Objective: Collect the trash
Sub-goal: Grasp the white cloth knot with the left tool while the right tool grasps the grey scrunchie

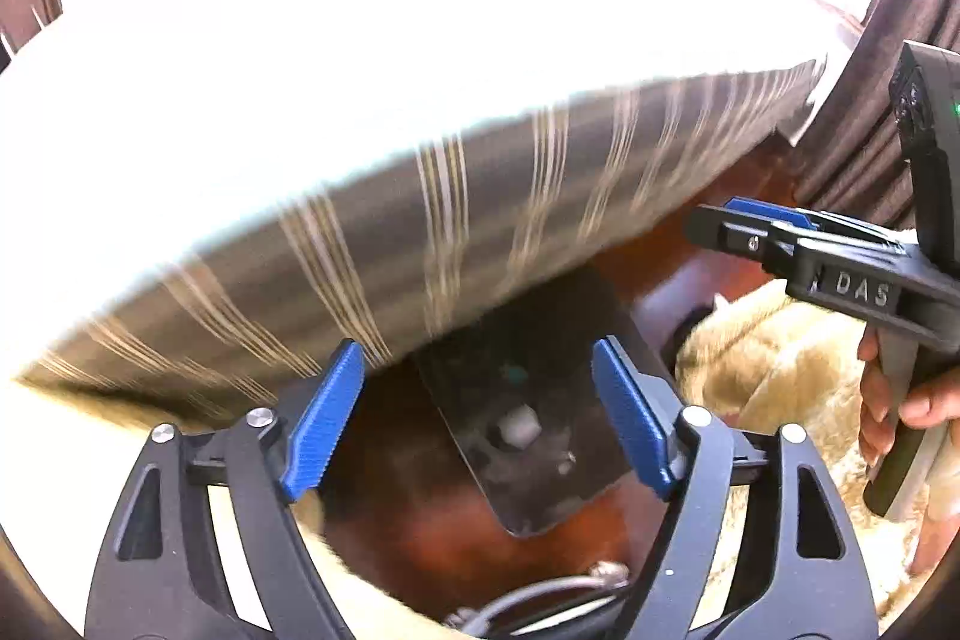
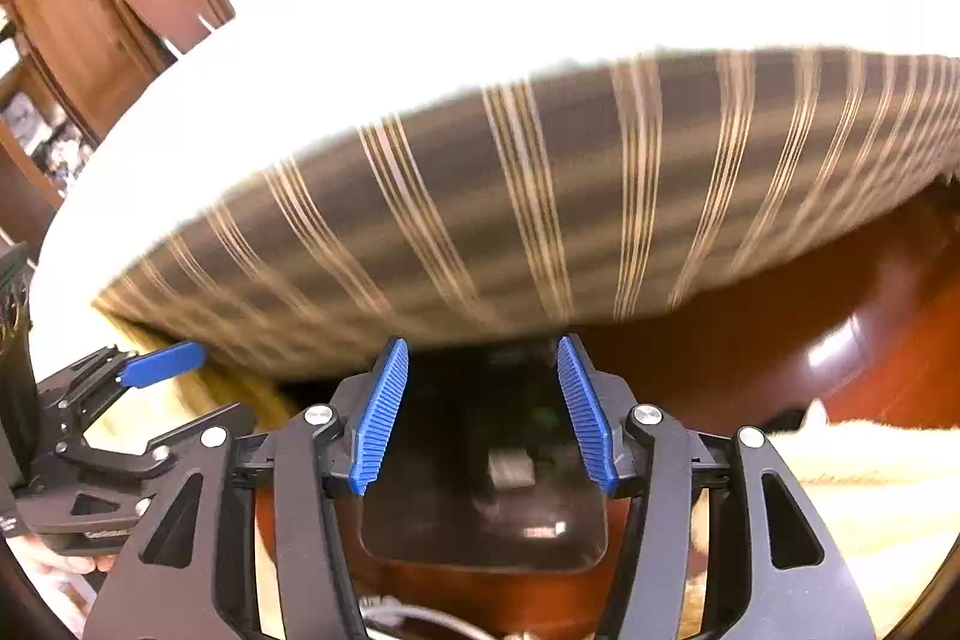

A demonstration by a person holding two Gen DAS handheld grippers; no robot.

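A dark rectangular bin (image 1: 528, 436) stands on the wooden floor at the foot of the bed and holds a pale crumpled piece of trash (image 1: 517, 427). It also shows in the right wrist view (image 2: 480, 490), with the pale trash (image 2: 510, 466) inside. My left gripper (image 1: 480, 424) is open and empty above the bin. My right gripper (image 2: 483, 415) is open and empty over the bin's near side; it also shows from the side in the left wrist view (image 1: 750, 226).
A bed with a white top and a striped grey side (image 1: 480, 196) overhangs the bin; it fills the right wrist view (image 2: 540, 196). A beige shaggy rug (image 1: 780, 370) lies to the right. Wooden furniture (image 2: 108, 10) stands at the far left.
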